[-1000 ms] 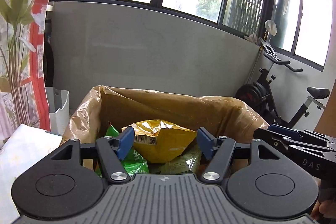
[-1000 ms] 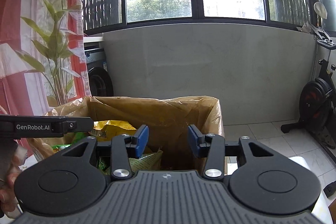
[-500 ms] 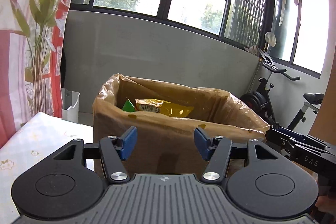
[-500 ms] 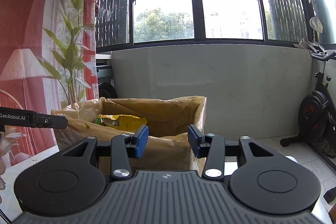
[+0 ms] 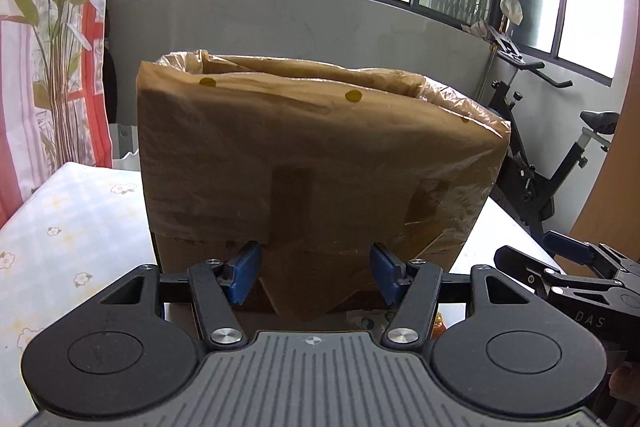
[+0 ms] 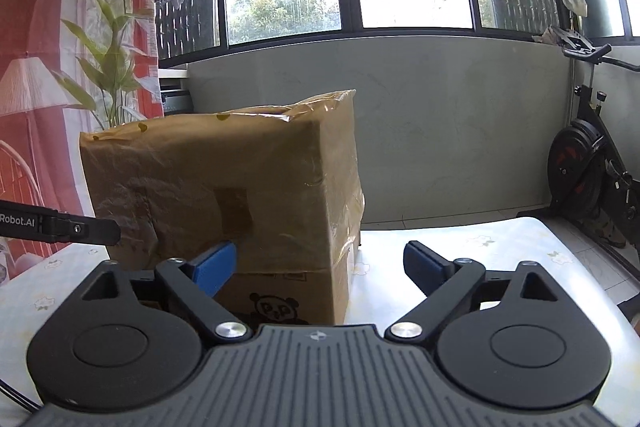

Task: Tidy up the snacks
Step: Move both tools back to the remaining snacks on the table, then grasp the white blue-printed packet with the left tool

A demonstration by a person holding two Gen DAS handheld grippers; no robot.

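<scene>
A cardboard box [image 5: 320,163] lined with a brown plastic bag stands on the table, and its side fills the left wrist view. What is inside it is hidden. My left gripper [image 5: 315,277] is low in front of the box, open, with nothing between its blue pads. In the right wrist view the box [image 6: 224,195] stands left of centre. My right gripper [image 6: 320,267] faces the box's near right corner; its jaws are opening wide and hold nothing. Each gripper shows at the edge of the other's view: right gripper [image 5: 568,259], left gripper [image 6: 60,227].
The table has a pale flowered cloth [image 5: 72,227] and runs on to the right of the box [image 6: 480,267]. A scrap of a packet [image 5: 372,319] lies by the box's foot. An exercise bike [image 6: 592,187] stands to the right, a curtain [image 5: 48,67] to the left.
Both grippers drew back from over the box's open top and sank to its side. The yellow and green snack bags inside went out of sight. The right jaws spread wide.
</scene>
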